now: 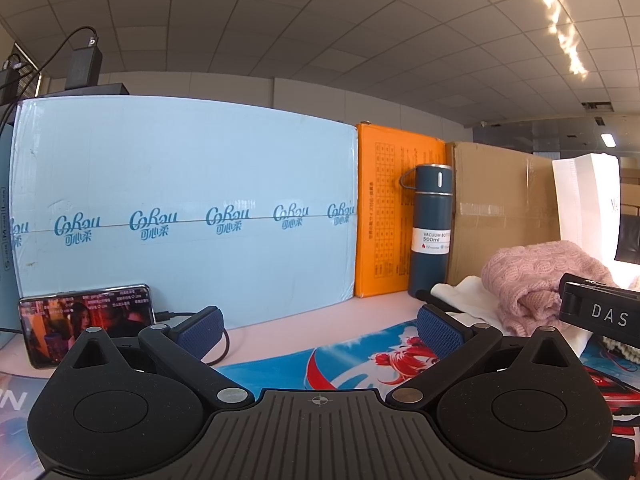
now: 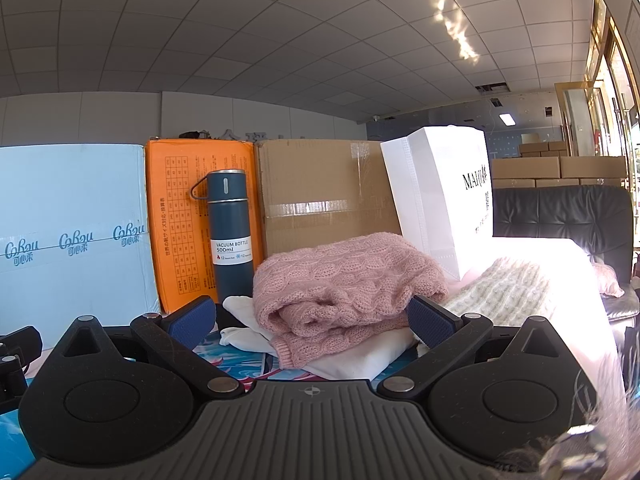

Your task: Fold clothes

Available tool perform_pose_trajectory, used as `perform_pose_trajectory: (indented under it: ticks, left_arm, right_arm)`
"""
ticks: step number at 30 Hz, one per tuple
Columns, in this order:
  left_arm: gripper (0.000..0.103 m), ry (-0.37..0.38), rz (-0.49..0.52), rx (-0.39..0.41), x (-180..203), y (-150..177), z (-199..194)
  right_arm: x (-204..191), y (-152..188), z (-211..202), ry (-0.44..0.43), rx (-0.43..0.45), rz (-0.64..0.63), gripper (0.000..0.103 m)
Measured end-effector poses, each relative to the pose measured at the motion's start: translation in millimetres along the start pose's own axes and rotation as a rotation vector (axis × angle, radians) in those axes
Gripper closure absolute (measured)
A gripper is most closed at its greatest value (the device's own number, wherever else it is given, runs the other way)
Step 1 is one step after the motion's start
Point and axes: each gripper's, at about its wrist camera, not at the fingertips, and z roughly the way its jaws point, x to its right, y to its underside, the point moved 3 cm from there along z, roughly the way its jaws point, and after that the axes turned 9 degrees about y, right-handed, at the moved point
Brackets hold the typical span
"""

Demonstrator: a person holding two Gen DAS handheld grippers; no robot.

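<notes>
A folded pink knit sweater [image 2: 344,280] lies on top of a folded white garment [image 2: 360,354] on the table. A cream knit garment [image 2: 504,292] lies to their right. My right gripper [image 2: 312,320] is open and empty, its blue pads on either side of the pile and just short of it. My left gripper [image 1: 320,330] is open and empty, held over the printed mat [image 1: 352,360]. In the left wrist view the pink sweater [image 1: 536,276] sits to the right, partly behind the right gripper's body [image 1: 600,312].
A light blue box [image 1: 180,208], an orange box [image 1: 384,208], a brown carton [image 2: 328,196] and a white bag [image 2: 444,200] line the back. A dark blue vacuum bottle [image 2: 232,236] stands beside the clothes. A phone [image 1: 88,320] with a cable leans at the left.
</notes>
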Motion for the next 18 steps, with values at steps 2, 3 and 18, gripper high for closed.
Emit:
perform_pose_trajectory:
  ticks: [2, 3, 18]
  left_arm:
    - [0.0, 0.0, 0.0, 0.0, 0.0, -0.1, 0.0]
    - [0.0, 0.0, 0.001, 0.0, 0.1, -0.1, -0.1]
    - [0.0, 0.001, -0.001, -0.001, -0.4, -0.2, -0.3]
  right_arm:
    - [0.0, 0.0, 0.0, 0.0, 0.0, 0.0, 0.0]
    - [0.0, -0.2, 0.4, 0.0, 0.0, 0.0, 0.0]
    - [0.9, 0.2, 1.0, 0.002, -0.005, 0.003, 0.0]
